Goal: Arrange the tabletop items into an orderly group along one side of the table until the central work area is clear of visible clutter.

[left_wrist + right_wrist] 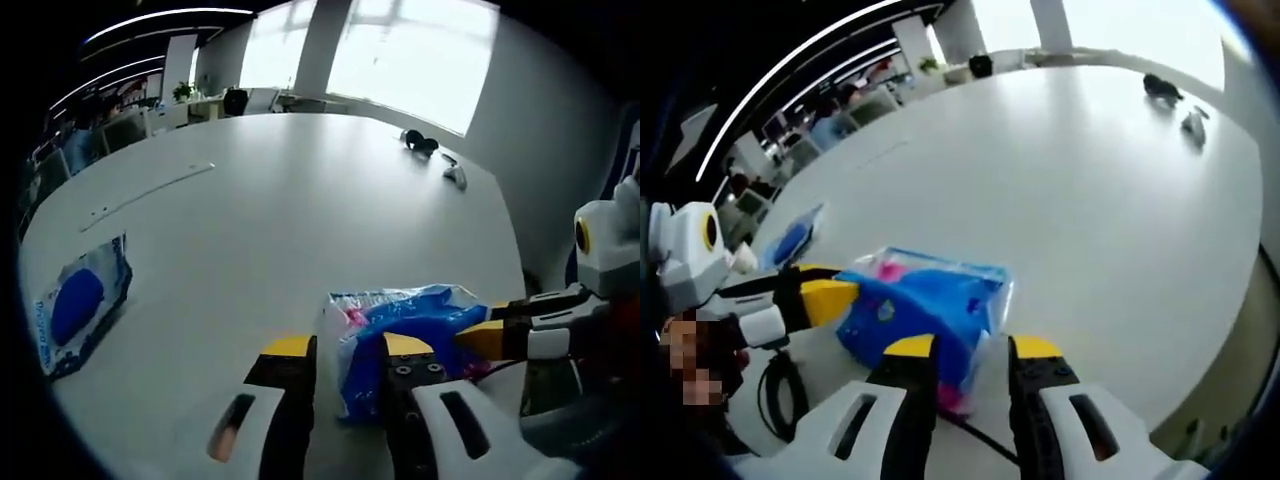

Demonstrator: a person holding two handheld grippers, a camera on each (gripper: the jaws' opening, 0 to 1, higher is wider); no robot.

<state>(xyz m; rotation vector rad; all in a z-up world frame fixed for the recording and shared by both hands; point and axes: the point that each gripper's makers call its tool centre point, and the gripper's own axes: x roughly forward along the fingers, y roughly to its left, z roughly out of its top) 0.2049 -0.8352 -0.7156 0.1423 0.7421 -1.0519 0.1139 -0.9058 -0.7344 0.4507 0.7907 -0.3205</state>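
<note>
Table (pixel 300 200) centre open; blue packet (pixel 420 330) between both grippers, flat pouch (pixel 80 305) near edge, small dark items (pixel 420 143) far side.

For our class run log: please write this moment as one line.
left tool: open at crinkly blue plastic packet | right tool: open at same packet | flat blue pouch: apart, on white table

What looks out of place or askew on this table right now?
Items lie scattered: a flat blue packet sits alone, skewed, at one table edge; small dark objects lie at the far edge; the crumpled blue bag lies between both tongs.
</note>
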